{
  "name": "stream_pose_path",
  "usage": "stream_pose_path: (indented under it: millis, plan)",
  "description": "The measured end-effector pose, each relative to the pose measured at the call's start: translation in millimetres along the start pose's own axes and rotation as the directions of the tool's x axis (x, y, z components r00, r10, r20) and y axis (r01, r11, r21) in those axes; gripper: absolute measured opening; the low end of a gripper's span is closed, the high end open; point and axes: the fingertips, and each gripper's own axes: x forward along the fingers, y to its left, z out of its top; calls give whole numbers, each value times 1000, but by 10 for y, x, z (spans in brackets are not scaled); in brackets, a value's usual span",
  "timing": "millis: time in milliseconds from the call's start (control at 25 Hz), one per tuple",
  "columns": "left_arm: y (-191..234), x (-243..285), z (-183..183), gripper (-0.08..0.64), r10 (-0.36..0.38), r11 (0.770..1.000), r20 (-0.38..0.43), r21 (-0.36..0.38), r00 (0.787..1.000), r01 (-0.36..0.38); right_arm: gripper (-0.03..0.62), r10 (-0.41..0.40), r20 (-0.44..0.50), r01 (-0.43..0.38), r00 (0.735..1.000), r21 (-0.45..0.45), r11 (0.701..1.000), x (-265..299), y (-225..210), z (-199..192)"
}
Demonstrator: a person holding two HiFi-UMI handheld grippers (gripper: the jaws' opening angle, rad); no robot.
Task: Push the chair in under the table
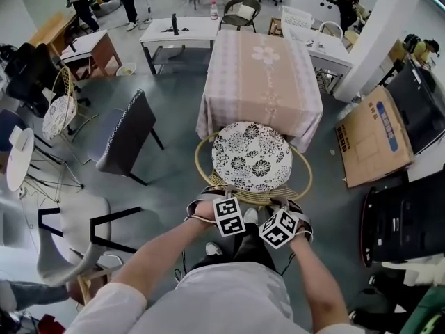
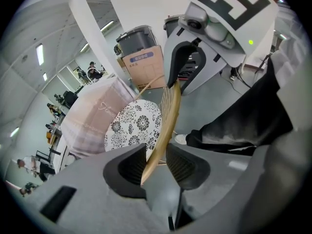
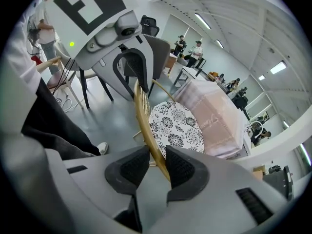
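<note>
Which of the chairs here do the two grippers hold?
The rattan chair with the floral cushion, facing the draped table: left gripper and right gripper both clamp its back rail. The dark padded chair stands untouched aside.

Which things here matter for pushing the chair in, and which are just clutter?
Job: rattan chair, pink-clothed table, left tongs and right tongs, both gripping its back rim.
Clutter: grey chair, cardboard box, white desk.

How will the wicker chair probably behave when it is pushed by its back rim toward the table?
The chair looks light, with a thin woven frame, so it should slide easily on the smooth floor. Its thin back rim, held by the left gripper and right gripper, may flex a little. Pushed high, it could tip forward.
</note>
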Motion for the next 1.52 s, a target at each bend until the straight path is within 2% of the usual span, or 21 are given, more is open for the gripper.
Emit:
stream_pose_path:
  millis: [840,1520]
  plan:
    - [746,278,101,132,59,998,-35,-22,998,-60,91,20,34,-19,999,-14,1000,338,-652,232]
    - [1146,495,234,132,77,997,-52,-21,996,-78,91,36,74,-33,997,-47,998,560,-1078,273]
